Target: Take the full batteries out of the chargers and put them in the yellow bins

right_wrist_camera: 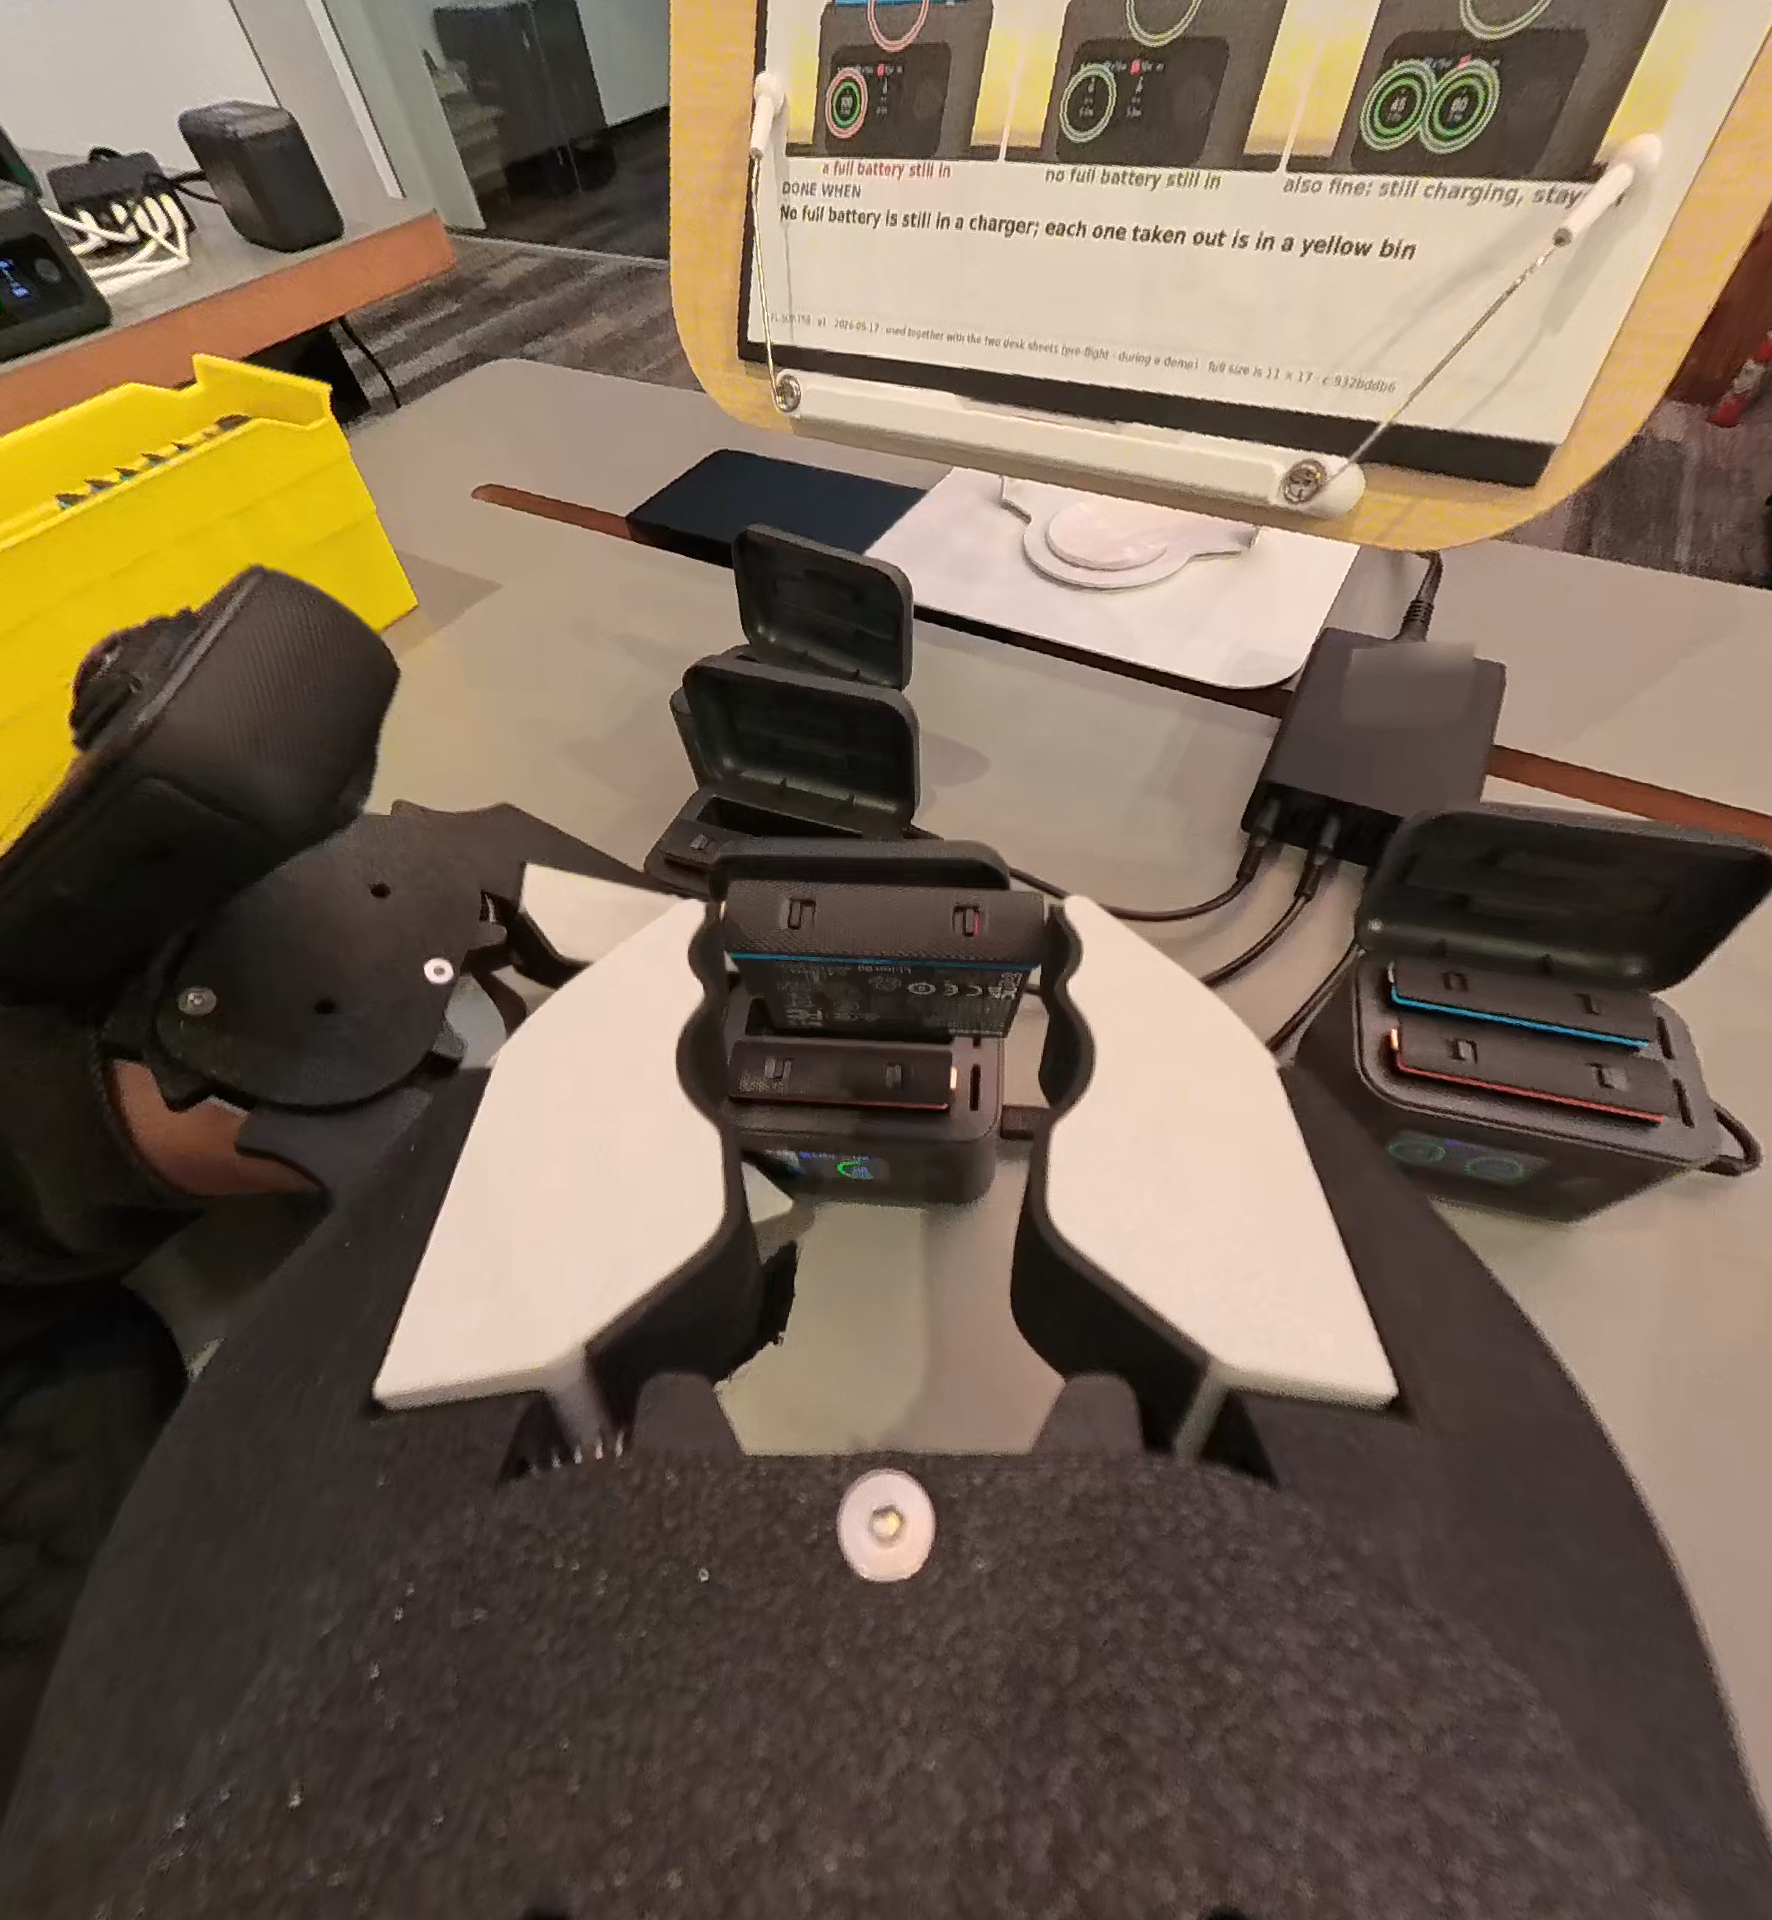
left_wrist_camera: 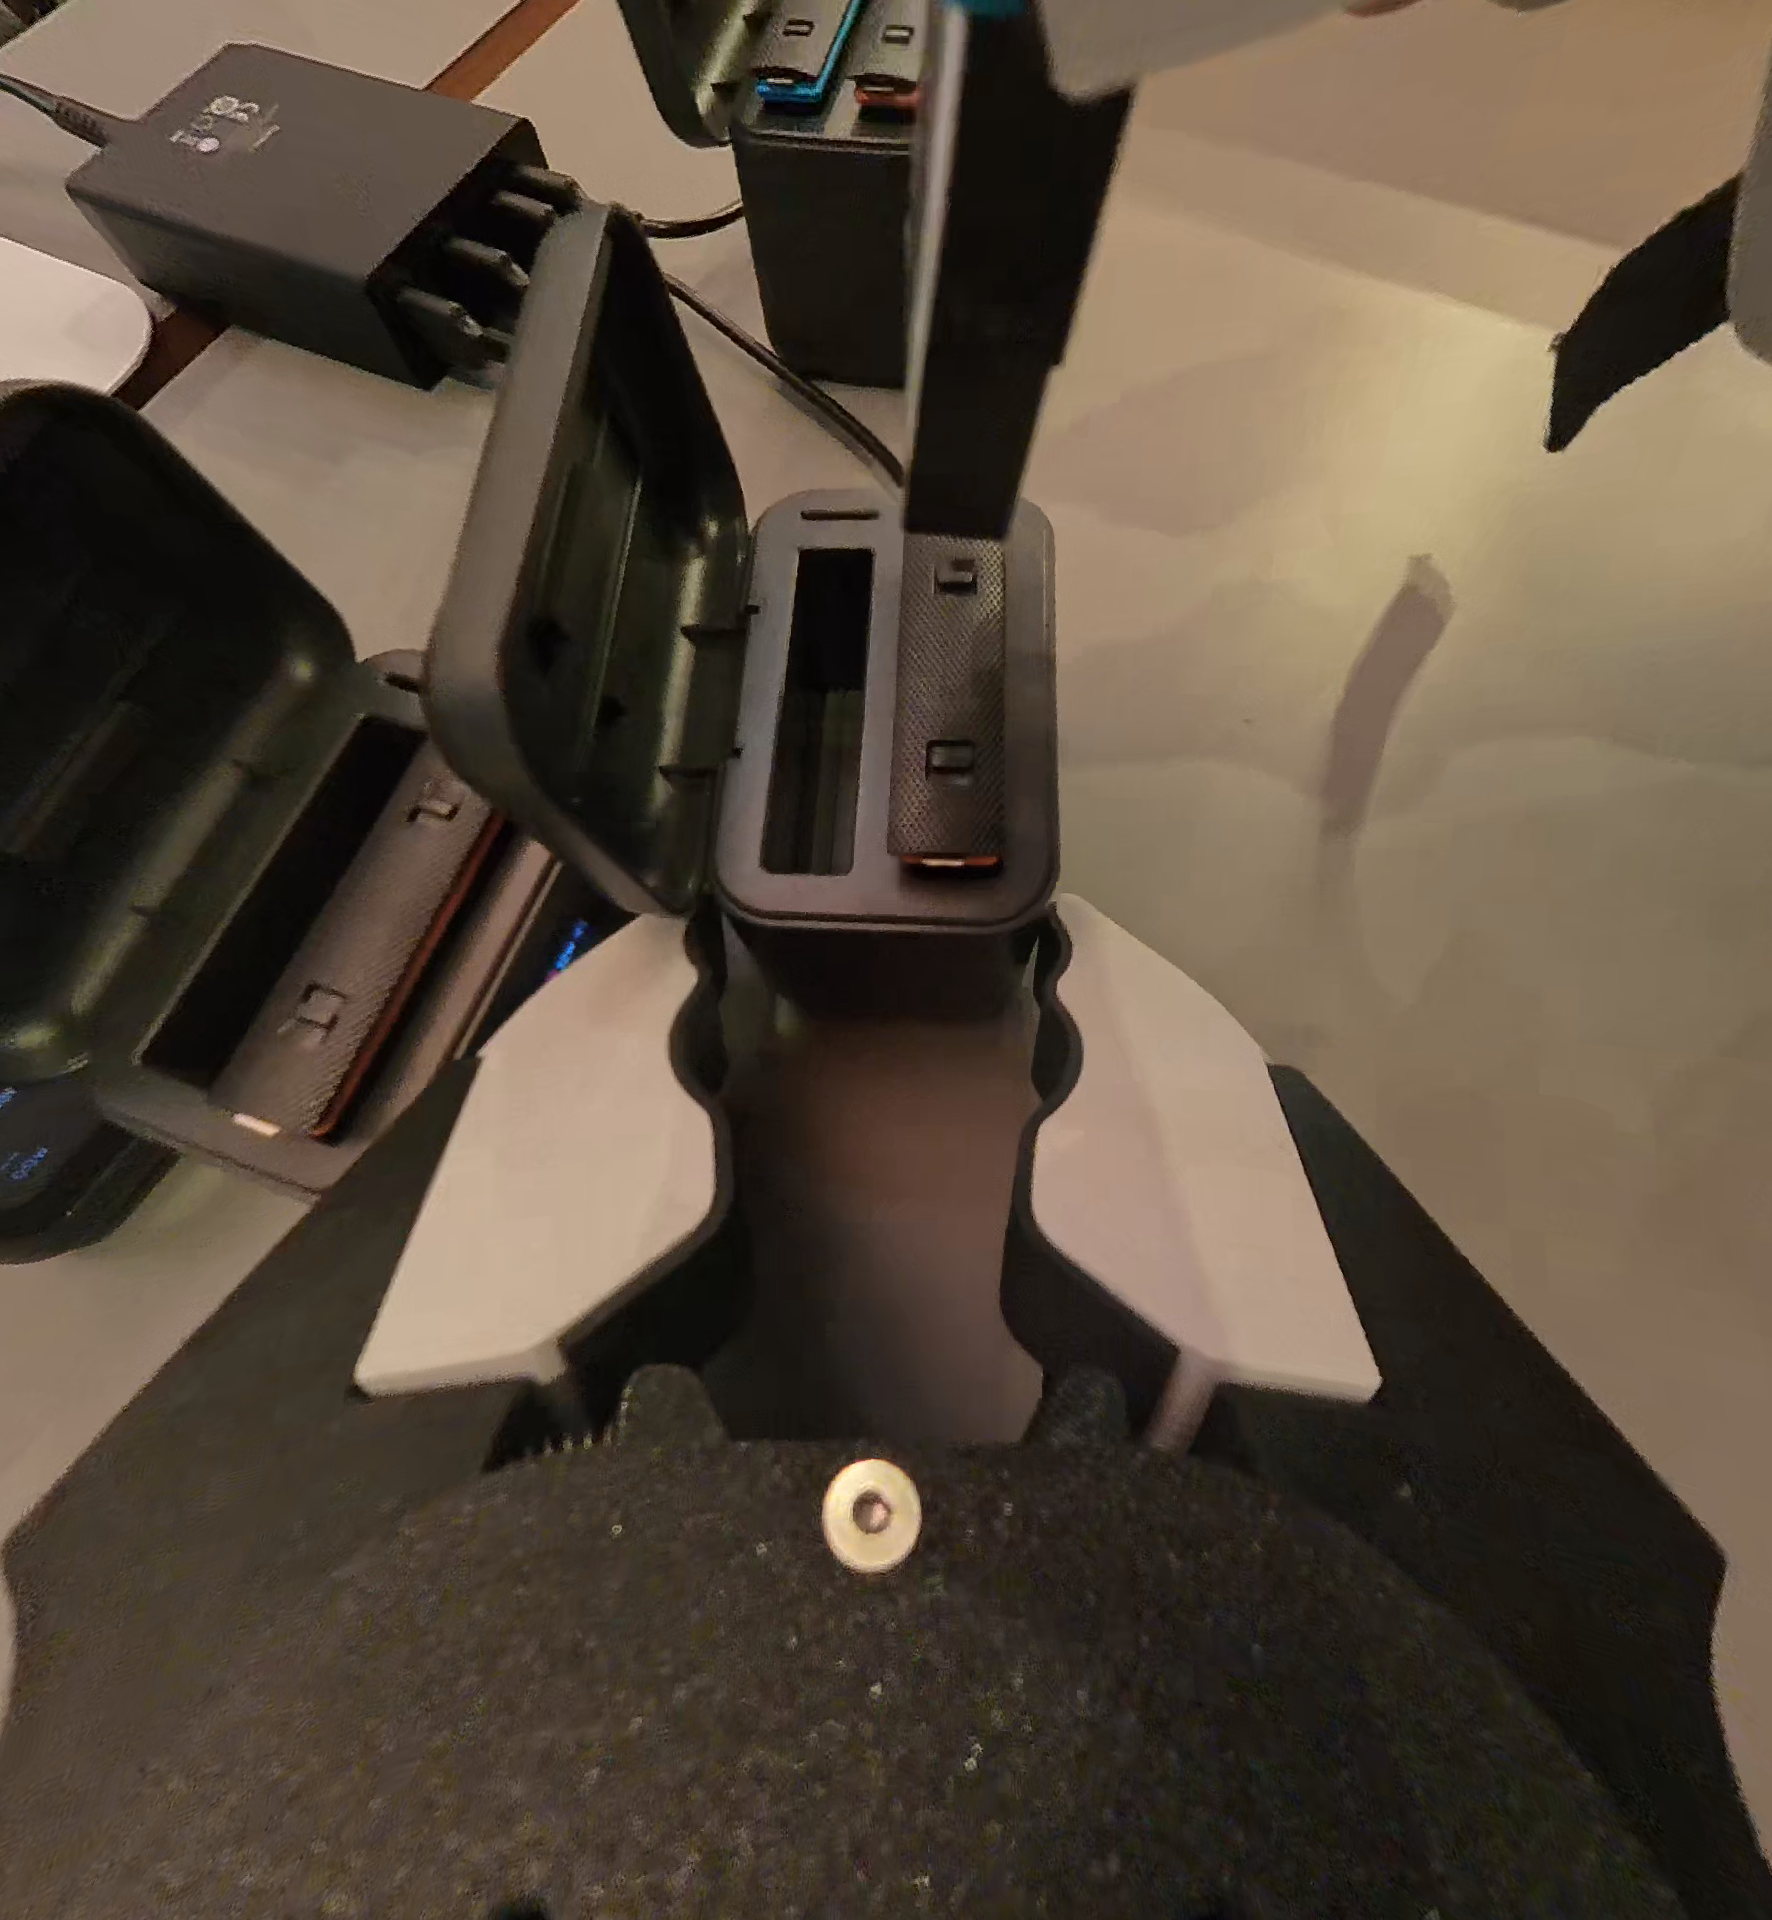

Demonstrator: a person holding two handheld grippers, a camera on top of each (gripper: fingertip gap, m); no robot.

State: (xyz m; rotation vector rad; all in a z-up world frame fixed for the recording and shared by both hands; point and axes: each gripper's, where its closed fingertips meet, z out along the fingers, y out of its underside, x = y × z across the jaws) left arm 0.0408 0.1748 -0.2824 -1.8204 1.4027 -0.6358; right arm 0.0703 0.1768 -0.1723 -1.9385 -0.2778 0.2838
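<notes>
**Desk:** What is at frame centre?

**Operator:** My right gripper (right_wrist_camera: 882,977), clenched on a blue-edged battery (right_wrist_camera: 861,987) across its width, holding it upright above the open charger (right_wrist_camera: 861,1153). In the left wrist view that battery (left_wrist_camera: 1007,312) is a dark slab coming down from the top edge, and the empty slot (left_wrist_camera: 820,707) below suggests it is clear of the charger.

**Desk:** And the other gripper?

**Operator:** My left gripper (left_wrist_camera: 880,987) is closed round the charger's (left_wrist_camera: 882,914) body, one finger on each flank. I judge that is to pin the unit to the grey table (right_wrist_camera: 1484,1455) so it does not rise along with the battery.

**Desk:** Why is the lid tipped that way?

**Operator:** The lid (left_wrist_camera: 601,561) is swung open to the left of frame, leaving the slots free from above. An orange-edged battery (left_wrist_camera: 949,707) sits in the neighbouring slot; I cannot tell from here whether it is full.

**Desk:** Where does the load go?

**Operator:** The yellow bin (right_wrist_camera: 134,582), at the left edge of the right wrist view, well apart from the charger and beyond my left gripper (right_wrist_camera: 290,966). The carry has to pass over it.

**Desk:** Anything else in shot?

**Operator:** A second charger (right_wrist_camera: 1526,1143) at right, lid up, two batteries seated
</notes>
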